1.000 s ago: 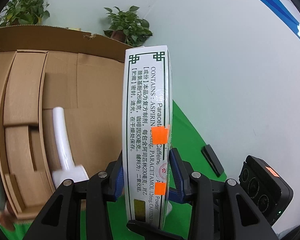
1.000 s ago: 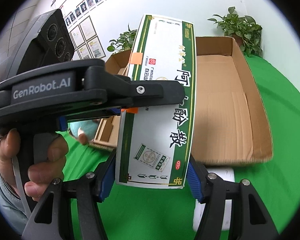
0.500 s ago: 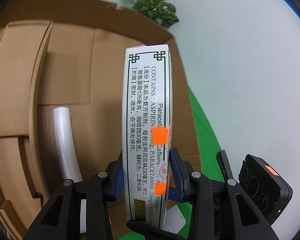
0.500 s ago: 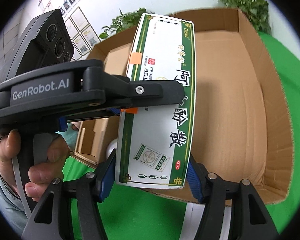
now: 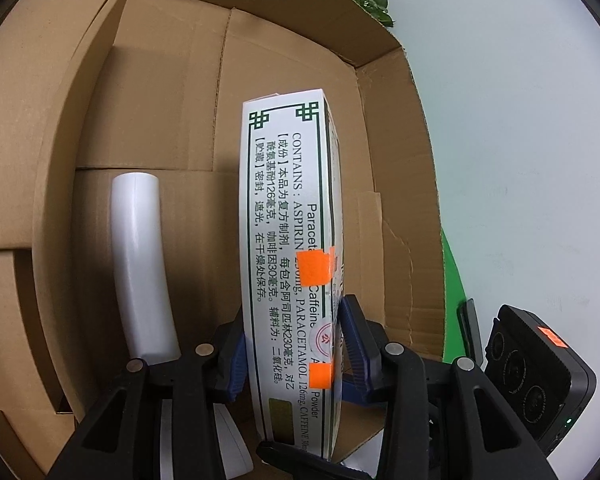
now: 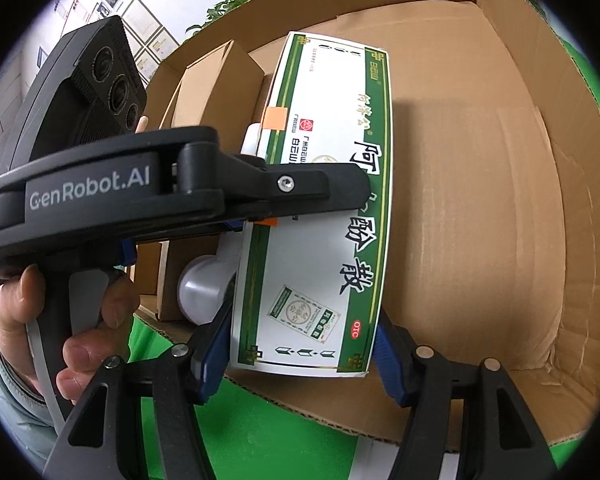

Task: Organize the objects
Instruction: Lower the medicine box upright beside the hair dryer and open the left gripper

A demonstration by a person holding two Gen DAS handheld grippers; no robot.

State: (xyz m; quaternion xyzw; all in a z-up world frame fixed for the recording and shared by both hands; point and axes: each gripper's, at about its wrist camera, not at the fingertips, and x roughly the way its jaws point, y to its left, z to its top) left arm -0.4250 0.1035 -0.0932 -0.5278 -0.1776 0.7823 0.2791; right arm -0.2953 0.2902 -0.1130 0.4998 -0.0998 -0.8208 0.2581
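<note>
Medicine box [image 5: 288, 248]: white with green border, held over the open cardboard box [image 5: 172, 92], above its floor.
Left gripper [image 5: 292, 356]: blue pads pinch the medicine box across its narrow sides.
Right gripper [image 6: 303, 344]: pads clamp the same box across its wide printed face.
White bottle [image 5: 140, 260]: lies inside the cardboard box, left of the medicine box.
Hand [image 6: 72, 320]: wraps the left gripper's handle.
Table cover [image 6: 252, 432]: green, under the cardboard box.
</note>
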